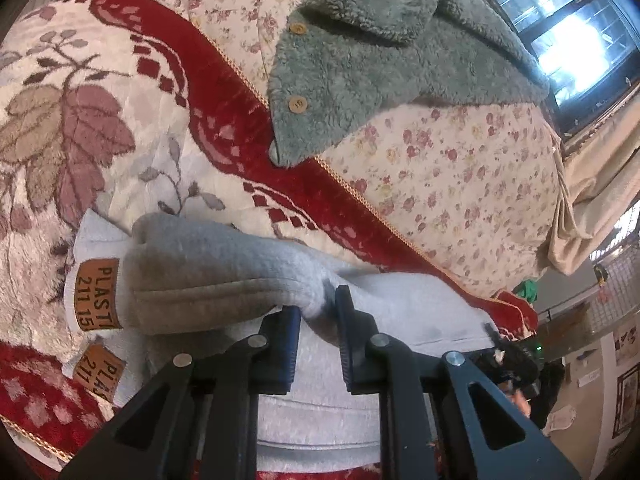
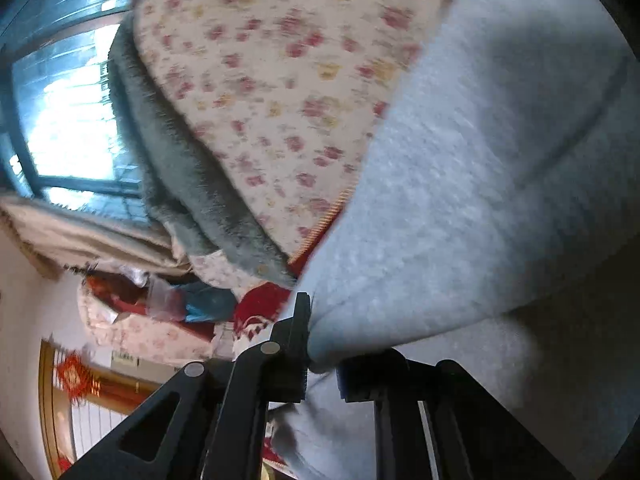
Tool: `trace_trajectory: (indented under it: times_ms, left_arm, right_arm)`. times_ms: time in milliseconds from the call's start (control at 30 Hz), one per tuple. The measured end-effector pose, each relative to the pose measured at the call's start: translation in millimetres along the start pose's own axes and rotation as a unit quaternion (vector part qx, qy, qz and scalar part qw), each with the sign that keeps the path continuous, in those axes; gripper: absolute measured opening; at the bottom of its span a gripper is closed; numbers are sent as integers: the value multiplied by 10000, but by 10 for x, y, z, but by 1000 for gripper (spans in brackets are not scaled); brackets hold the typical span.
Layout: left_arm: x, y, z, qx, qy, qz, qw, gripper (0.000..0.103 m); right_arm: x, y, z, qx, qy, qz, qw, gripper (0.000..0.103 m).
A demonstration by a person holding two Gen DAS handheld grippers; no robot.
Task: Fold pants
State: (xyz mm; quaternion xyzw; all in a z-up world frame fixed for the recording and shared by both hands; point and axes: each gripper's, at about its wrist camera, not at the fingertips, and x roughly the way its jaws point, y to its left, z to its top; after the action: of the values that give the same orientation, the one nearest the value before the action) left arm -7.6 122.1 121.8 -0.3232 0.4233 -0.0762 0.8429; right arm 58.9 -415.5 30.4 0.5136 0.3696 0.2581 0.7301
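The grey pants point(image 1: 224, 264) lay folded over on a red and cream floral blanket point(image 1: 100, 128) that covered the bed, with two brown leather labels point(image 1: 98, 294) showing at the near end. The left tool point(image 1: 316, 316) was clamped on a bunched fold of the pants, and the right tool point(image 2: 320, 344) was also clamped on the grey cloth, which spread away from it and filled much of the right wrist view. Farther back, a green fleece jacket point(image 1: 360, 60) with wooden buttons rested on a flowered quilt point(image 1: 460, 184), near a bright window point(image 1: 568, 28).
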Motion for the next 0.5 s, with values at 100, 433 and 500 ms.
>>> trace_trajectory:
  times_ms: [100, 433, 500]
  left_arm:
    - [-23, 16, -80, 32, 43, -56, 10000, 17]
    - [-220, 178, -653, 200, 215, -240, 9993, 28]
    - [-249, 237, -761, 238, 226, -100, 9994, 28]
  right_arm:
    - [-163, 252, 14, -250, 1, 210, 9995, 11]
    - [-712, 620, -684, -879, 614, 479, 9931, 12]
    - [-765, 500, -896, -930, 804, 260, 9921, 12]
